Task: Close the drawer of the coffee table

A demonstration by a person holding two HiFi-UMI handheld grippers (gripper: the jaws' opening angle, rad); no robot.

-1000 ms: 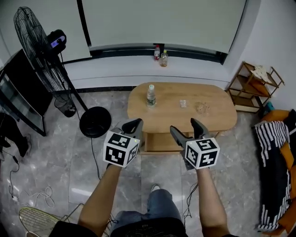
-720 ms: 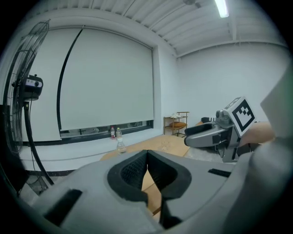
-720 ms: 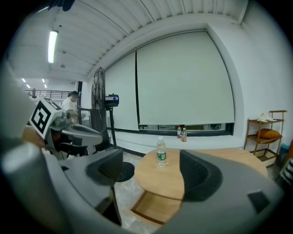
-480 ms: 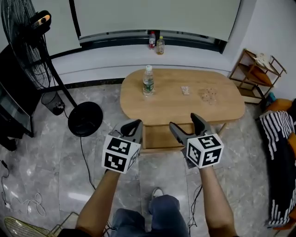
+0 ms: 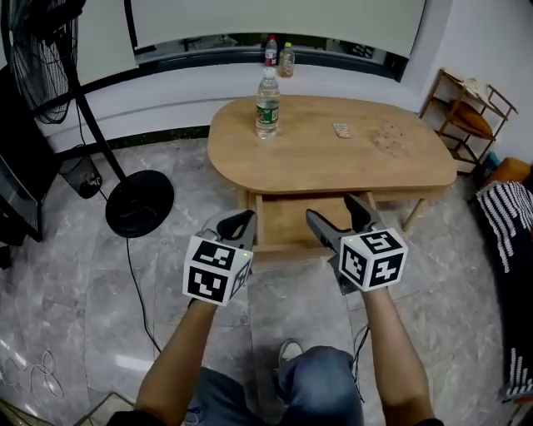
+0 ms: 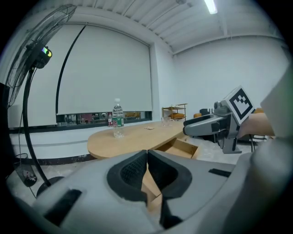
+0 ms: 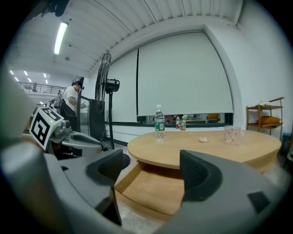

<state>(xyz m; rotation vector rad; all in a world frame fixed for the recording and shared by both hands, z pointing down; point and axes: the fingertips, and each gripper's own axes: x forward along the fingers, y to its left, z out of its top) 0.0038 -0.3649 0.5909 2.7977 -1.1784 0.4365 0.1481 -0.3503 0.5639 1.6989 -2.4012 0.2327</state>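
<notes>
A: Room, from the head view?

B: Grey marble-tile floor (image 5: 75,283) fills the lower frame. A pale roller blind (image 5: 275,17) runs across the top edge, with a white ledge (image 5: 166,87) under it.

A: Furniture?

B: The oval wooden coffee table (image 5: 333,166) sits upper centre. A black pedestal fan (image 5: 140,204) stands at left, its round base on the floor near the table's left end. A wooden rack (image 5: 466,116) is at upper right.

A: Drawer?

B: The drawer (image 5: 300,220) stands pulled out from under the tabletop's near edge, centre frame, front toward the person.

A: Tongs?

B: The left gripper (image 5: 240,225) is lower centre-left with its jaws together and nothing between them. The right gripper (image 5: 335,212) is lower centre-right, jaws apart and holding nothing. Both point at the drawer front. In the gripper views they are apart from it.

A: Small items?

B: A clear water bottle (image 5: 266,104) stands upright on the table's left part. A small pale item (image 5: 341,130) and a glass (image 5: 389,137) are further right. A red-capped bottle (image 5: 271,50) and a yellow bottle (image 5: 286,60) stand side by side on the ledge, top centre.
</notes>
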